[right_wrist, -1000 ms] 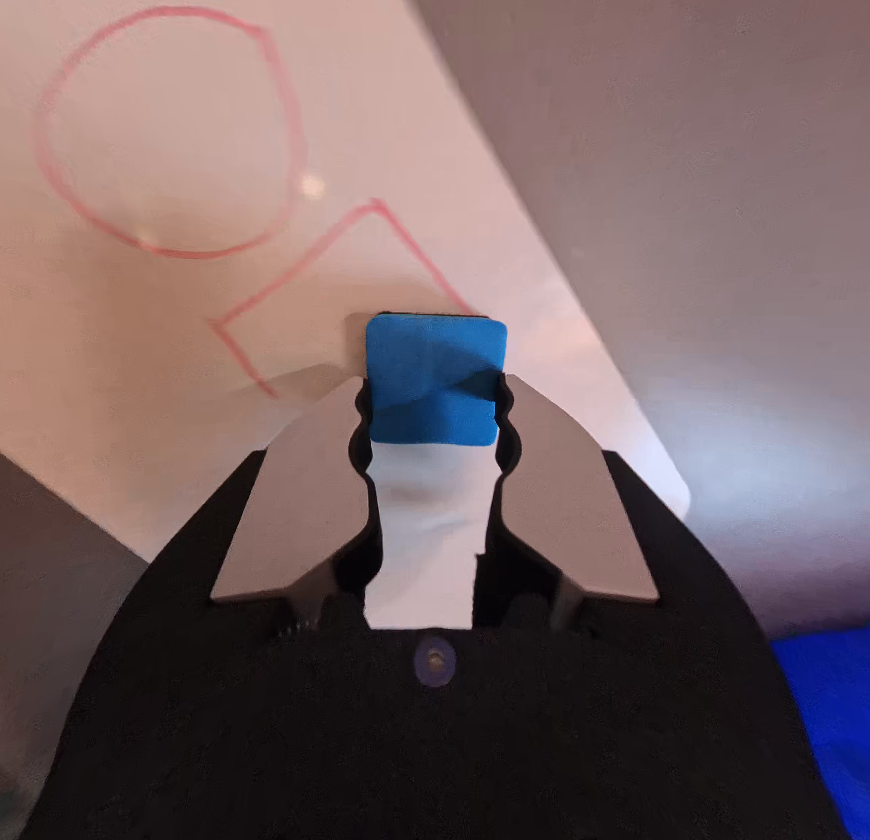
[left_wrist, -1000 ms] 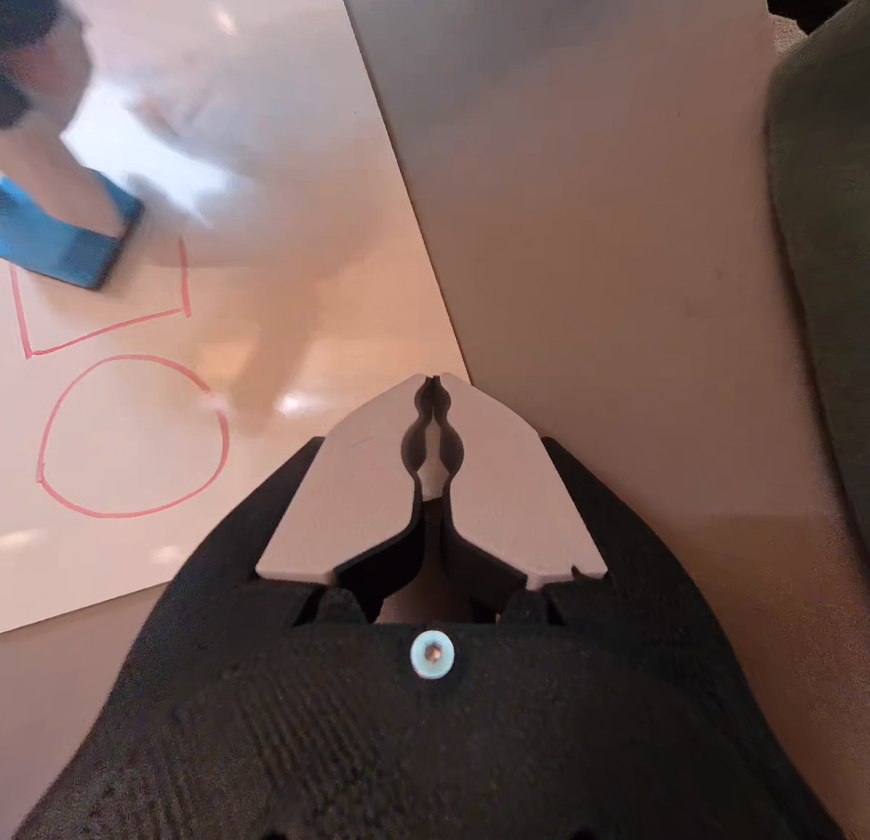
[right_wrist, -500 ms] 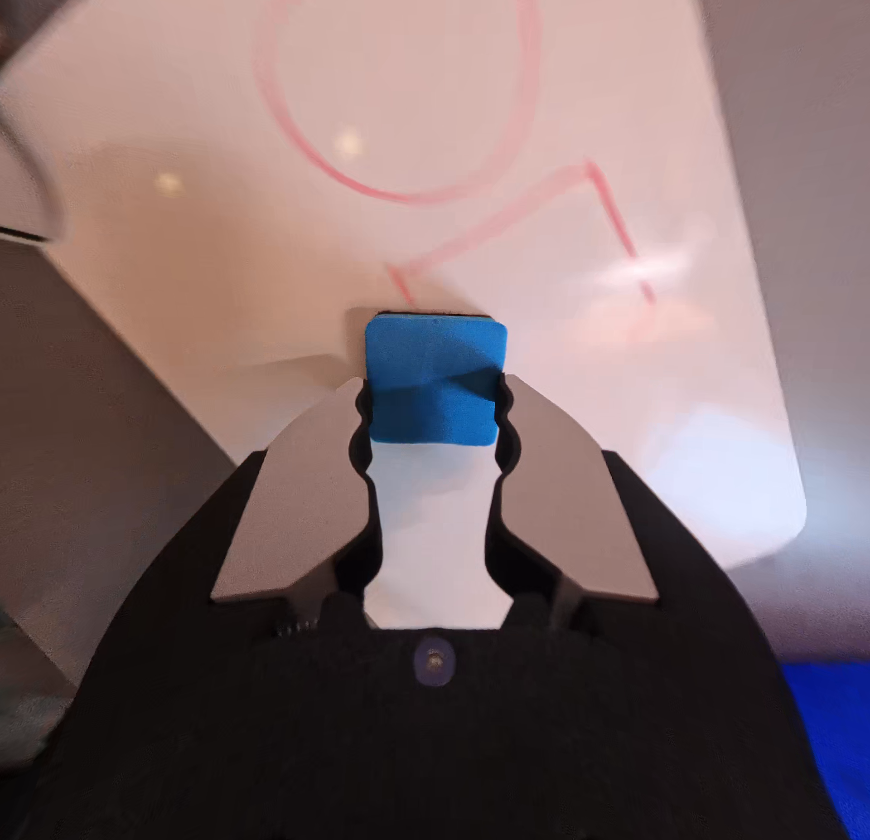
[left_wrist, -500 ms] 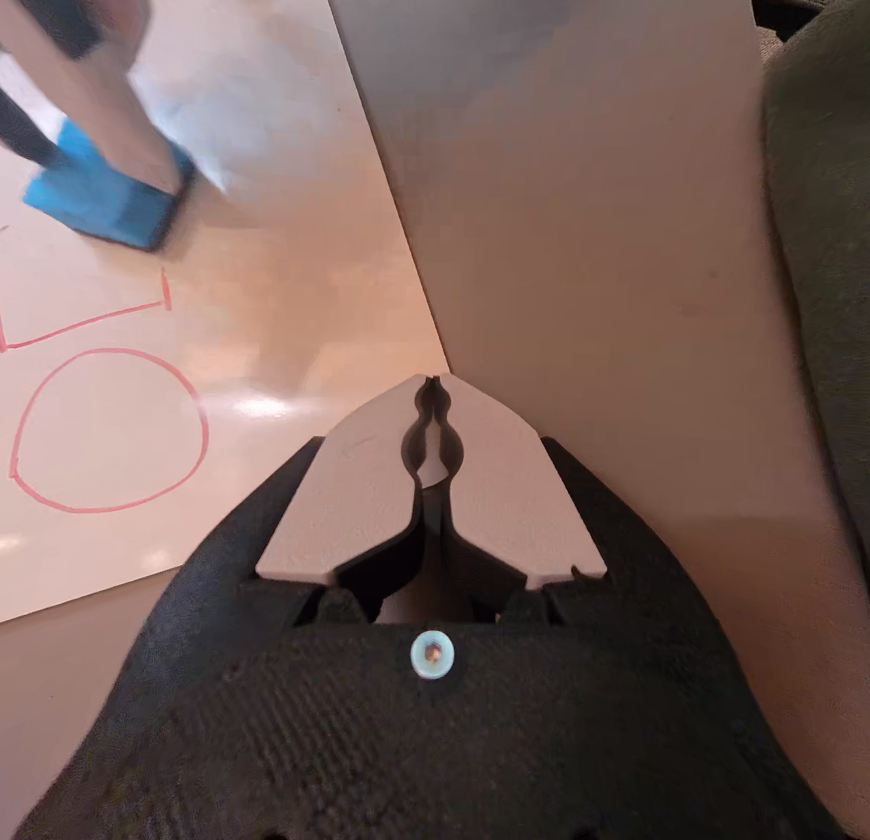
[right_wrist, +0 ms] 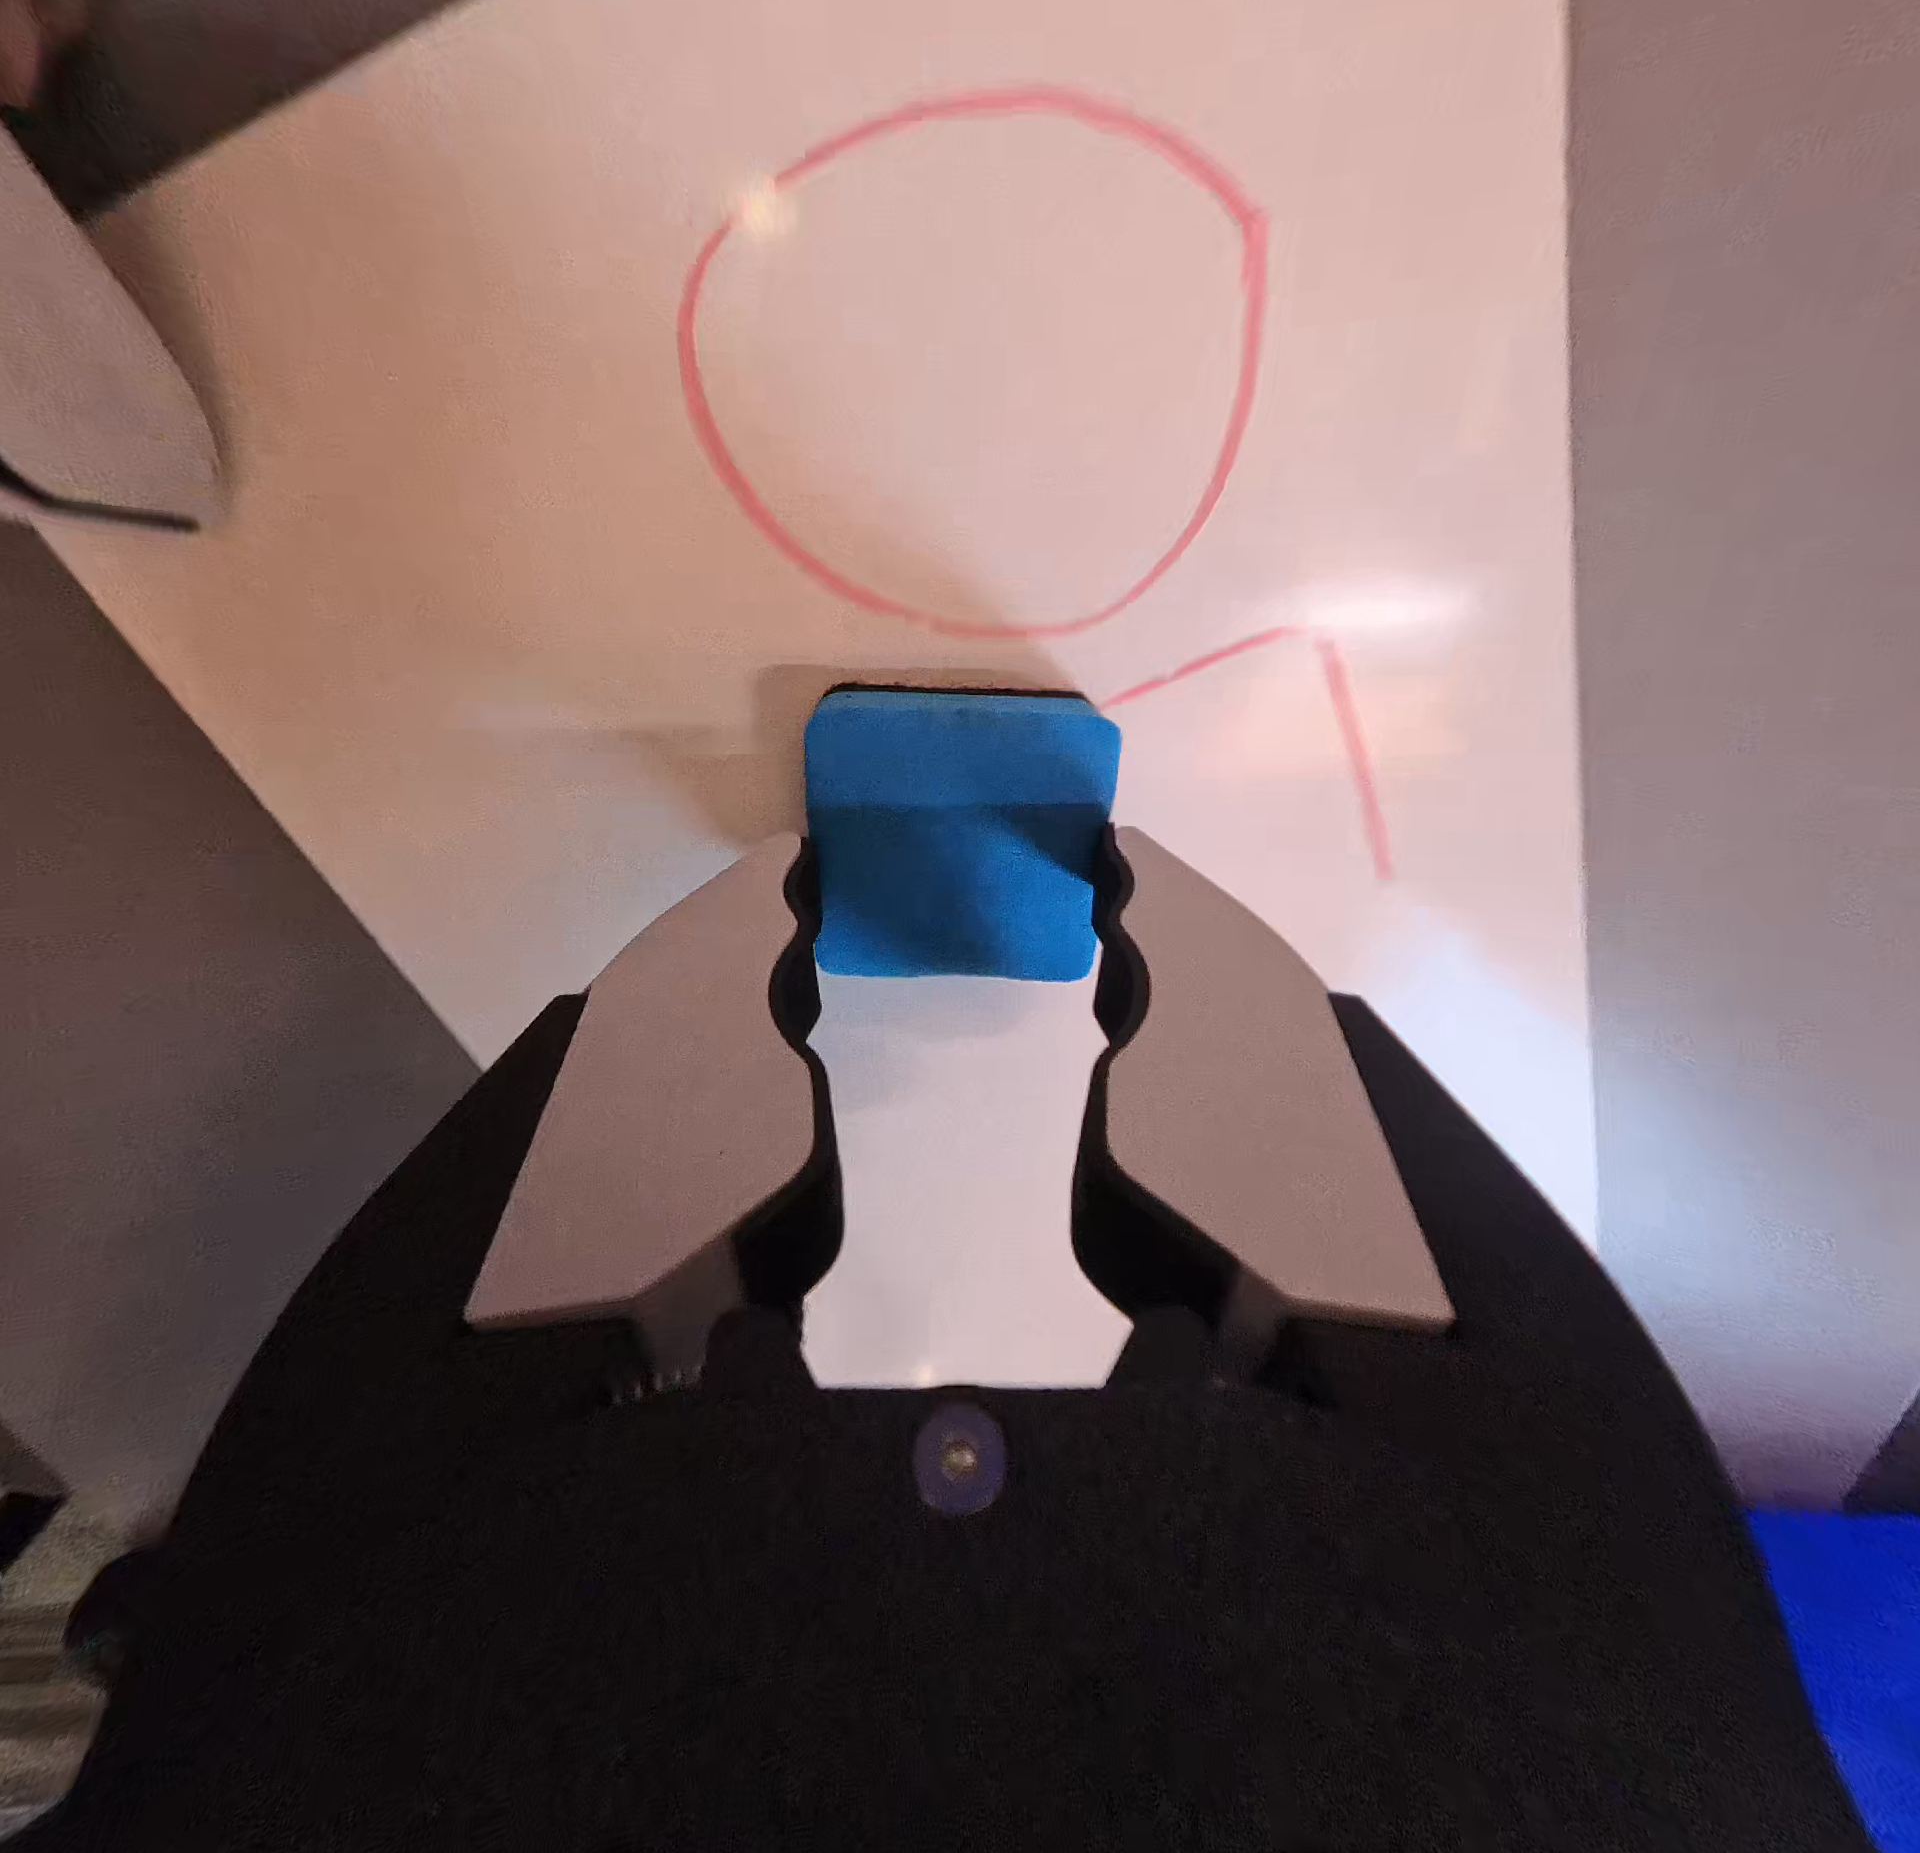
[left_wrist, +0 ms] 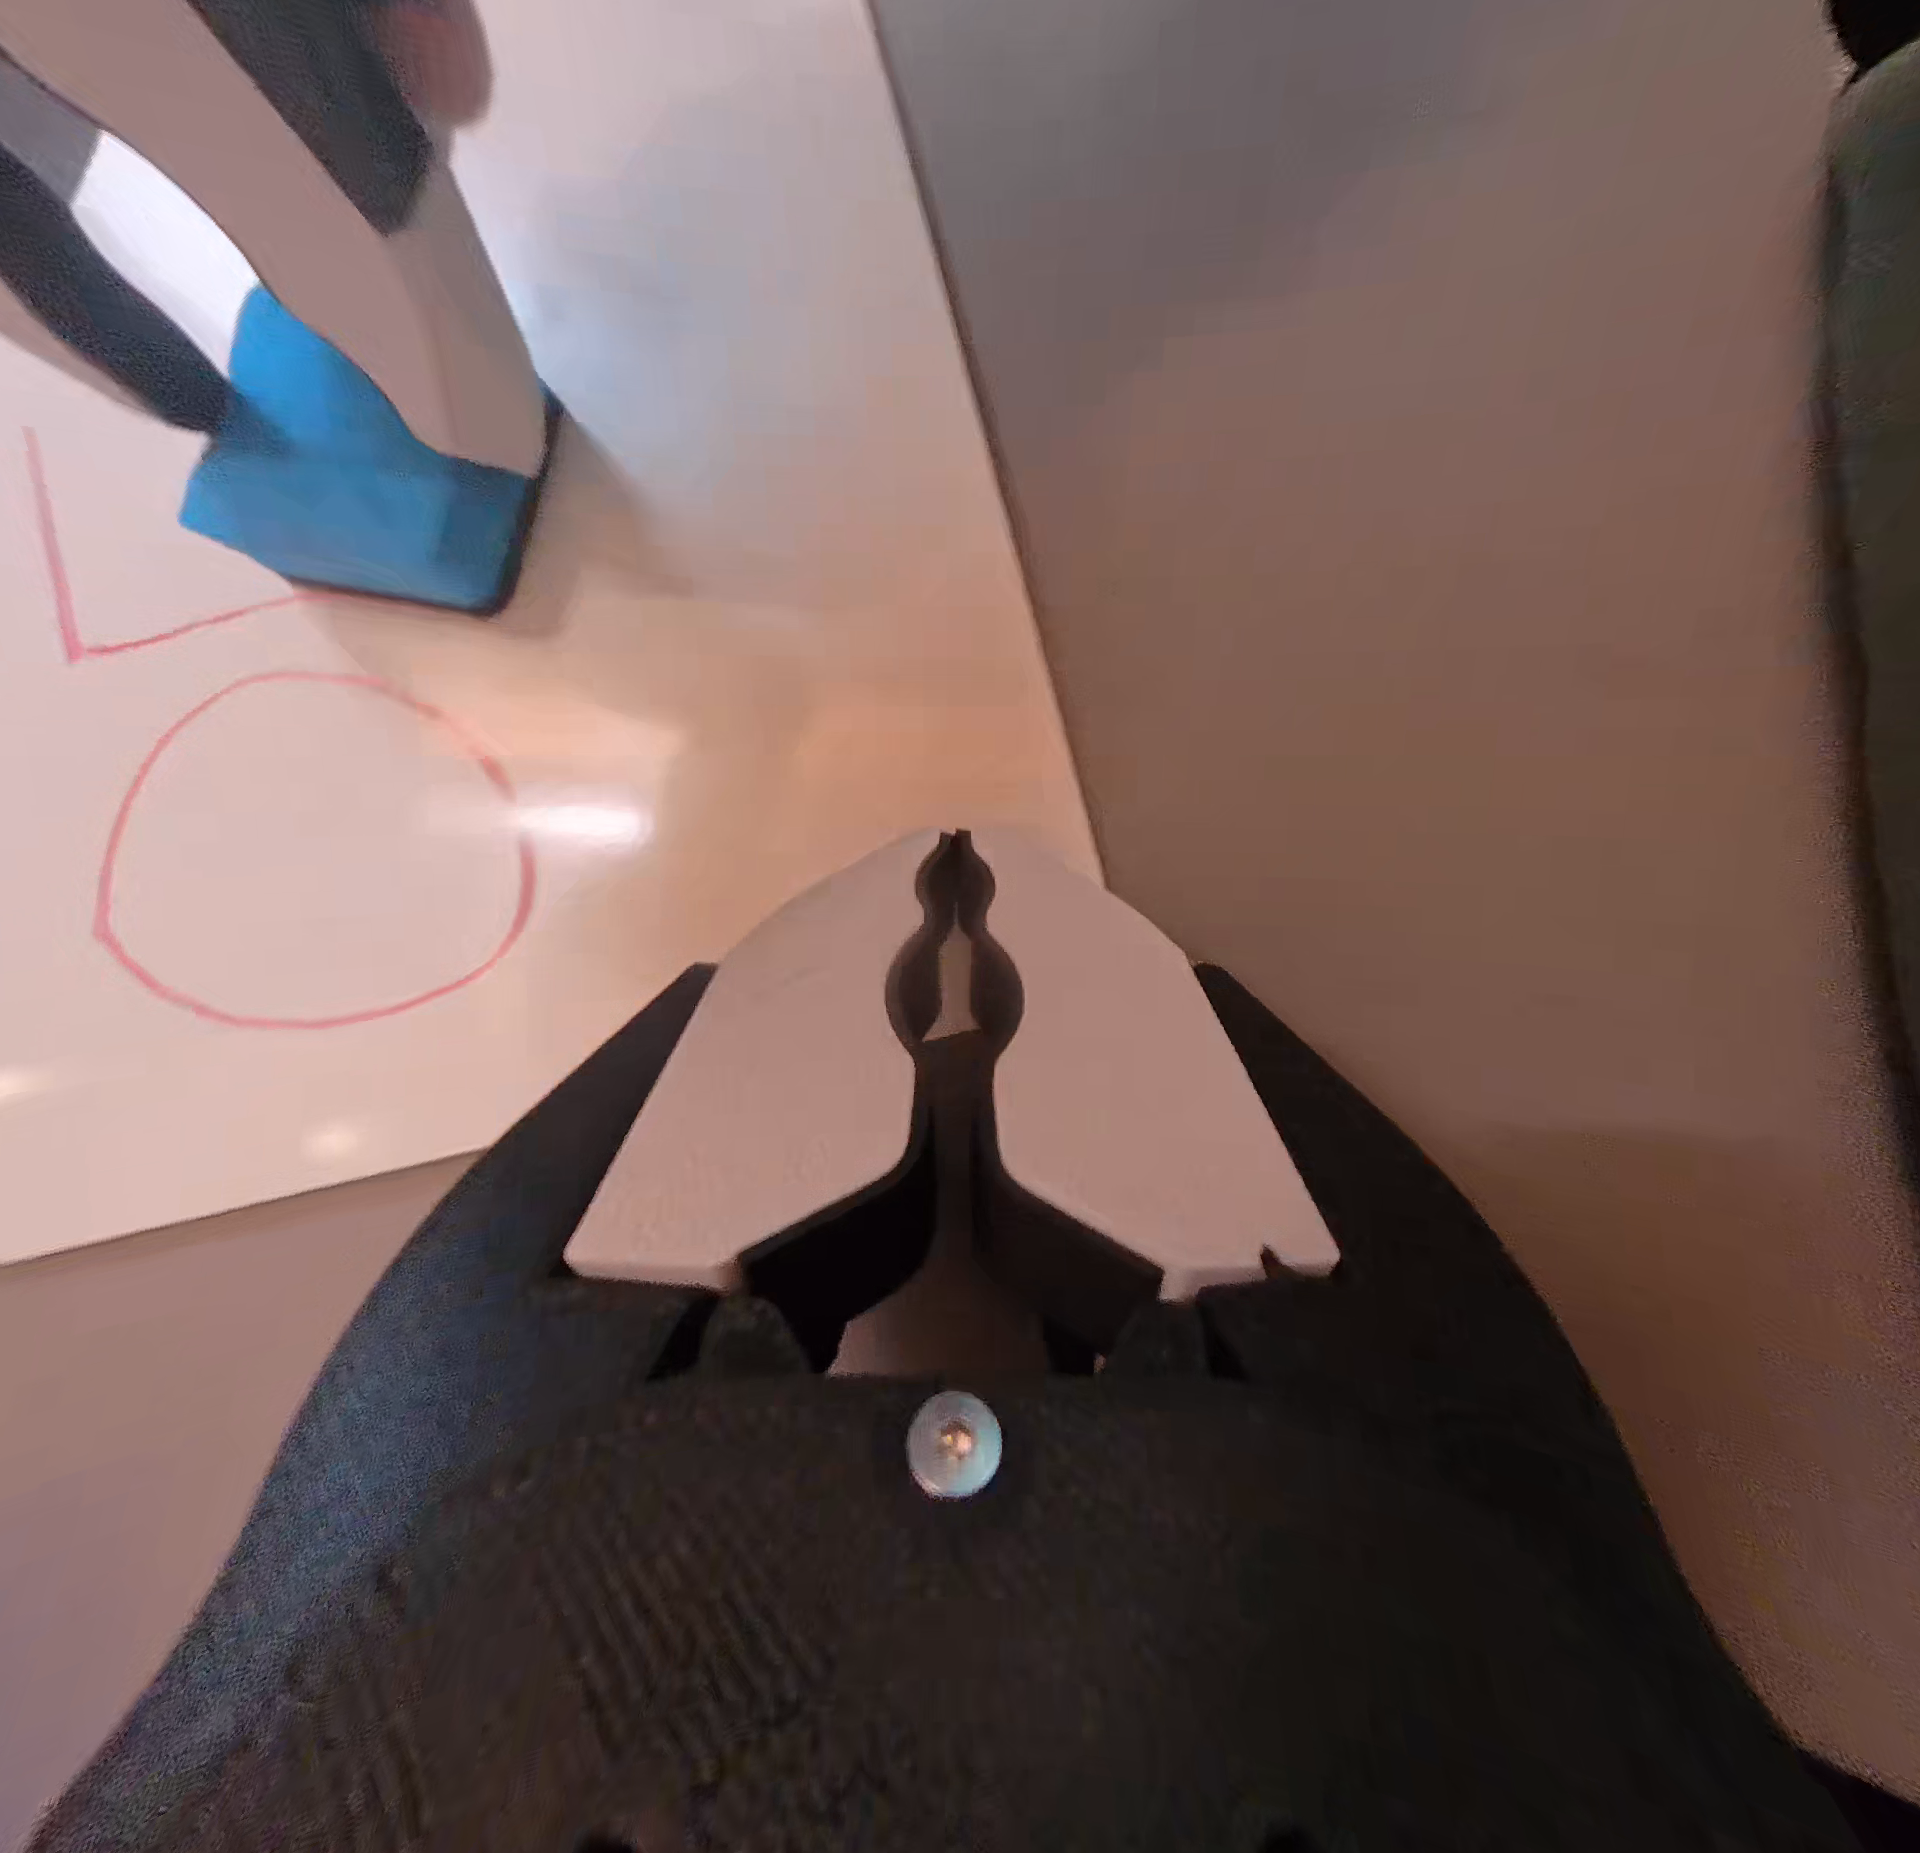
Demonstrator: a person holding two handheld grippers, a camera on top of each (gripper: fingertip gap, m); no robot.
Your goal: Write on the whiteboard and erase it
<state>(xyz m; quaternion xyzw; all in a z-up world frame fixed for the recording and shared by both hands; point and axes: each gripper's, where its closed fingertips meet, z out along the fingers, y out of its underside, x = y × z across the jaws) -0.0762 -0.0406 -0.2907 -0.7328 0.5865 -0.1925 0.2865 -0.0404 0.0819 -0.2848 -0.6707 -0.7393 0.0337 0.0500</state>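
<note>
Lying flat on a grey-brown tabletop (left_wrist: 1455, 556) is a glossy white whiteboard (right_wrist: 499, 369), bearing a red hand-drawn circle (right_wrist: 971, 359) and red angled lines (right_wrist: 1351, 754). The right gripper (right_wrist: 954, 847) is clamping a blue foam eraser block (right_wrist: 961, 837), pressing it onto the board just beside the circle. The left gripper (left_wrist: 958, 847), fingertips touching and holding nothing, is hovering at the board's edge.

A smooth grey-beige desk (left_wrist: 1403, 577) carried a flat, glossy white whiteboard (left_wrist: 727, 515) with rounded corners, lying directly on it. The board's long edge ran diagonally across the desk, whose bare surface showed along both of its sides.
</note>
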